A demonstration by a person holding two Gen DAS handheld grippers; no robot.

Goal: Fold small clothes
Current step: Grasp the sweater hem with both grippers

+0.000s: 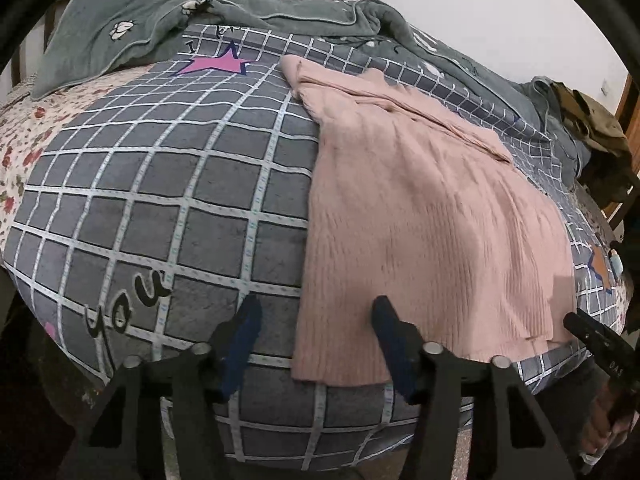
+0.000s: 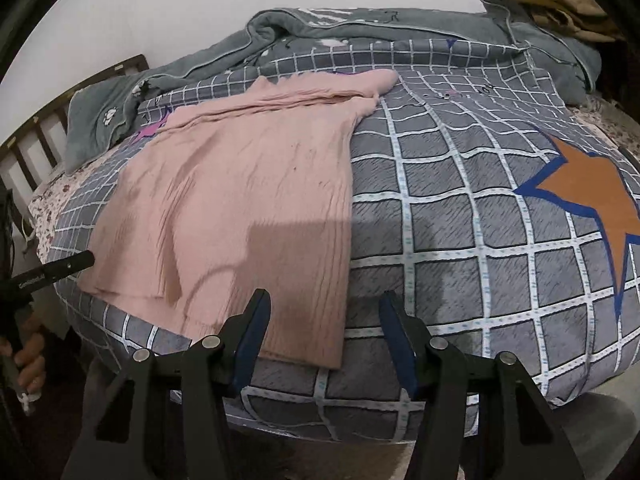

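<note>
A pink ribbed knit garment (image 1: 420,216) lies spread flat on the grey checked bedcover (image 1: 180,200), its hem towards me and its sleeve folded across the far end. It also shows in the right wrist view (image 2: 248,184). My left gripper (image 1: 316,328) is open and empty, its jaws standing above the garment's near left hem corner. My right gripper (image 2: 324,324) is open and empty, above the near right hem corner. The right gripper's tip (image 1: 592,332) shows at the left view's right edge, and the left gripper's tip (image 2: 68,266) at the right view's left edge.
A grey-green blanket (image 1: 132,28) is bunched along the far side of the bed. A brown garment (image 2: 560,4) lies at the far right corner. A wooden headboard (image 2: 36,140) stands at the left. The bedcover (image 2: 480,220) has an orange star (image 2: 588,196) on its right.
</note>
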